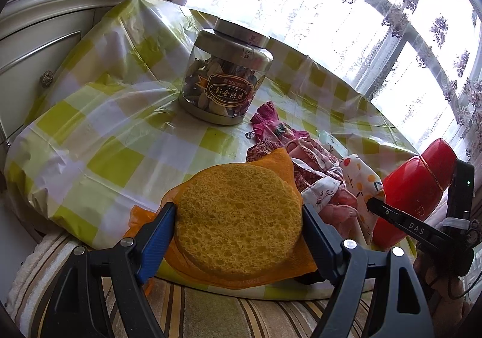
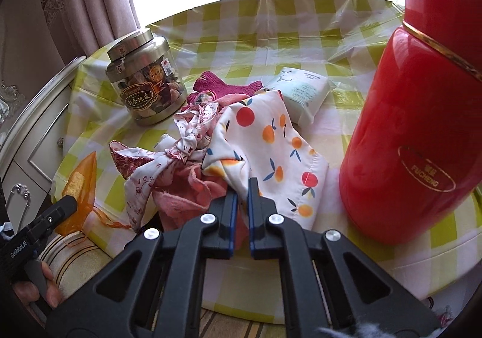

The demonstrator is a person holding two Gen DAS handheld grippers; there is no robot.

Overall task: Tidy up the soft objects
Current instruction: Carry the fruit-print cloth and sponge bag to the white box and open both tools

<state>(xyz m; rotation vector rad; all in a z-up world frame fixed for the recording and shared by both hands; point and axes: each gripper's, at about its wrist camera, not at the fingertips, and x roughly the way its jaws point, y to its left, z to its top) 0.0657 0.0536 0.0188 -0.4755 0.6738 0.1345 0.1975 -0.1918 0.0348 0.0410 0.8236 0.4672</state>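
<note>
Left claw (image 1: 239, 232): clamped on a stack of round yellow sponges (image 1: 238, 217) inside an orange mesh bag (image 1: 280, 163), one blue pad pressed against each side of the stack. The bag is held at the near edge of the surface (image 1: 105, 139), which is covered in a yellow-and-white checked plastic cloth; in the right wrist view the same bag (image 2: 79, 184) is seen edge-on at the left edge of the surface, with the tip of the left claw (image 2: 64, 202) against it. Right claw (image 2: 244, 187): drawn nearly together, with a fold of the orange-print white cloth (image 2: 271, 139) pinched between the finger tips. This cloth lies on the right of a heap of soft items in the middle of the surface. Beside it, a knotted red-patterned white fabric (image 2: 192, 142) is noted, with a pink towel (image 2: 186, 190) below it and a dark pink knitted piece (image 2: 223, 85) at the far side of the heap. A glass jar with a metal lid (image 1: 226, 73) stands upright behind the heap, to its left. A white sealed packet (image 2: 304, 91) lies flat just beyond the orange-print cloth. A tall red thermos (image 2: 421, 127) stands upright at the right of the surface, close to the heap. A cream cabinet (image 1: 36, 45) is seen to the left of the surface.
</note>
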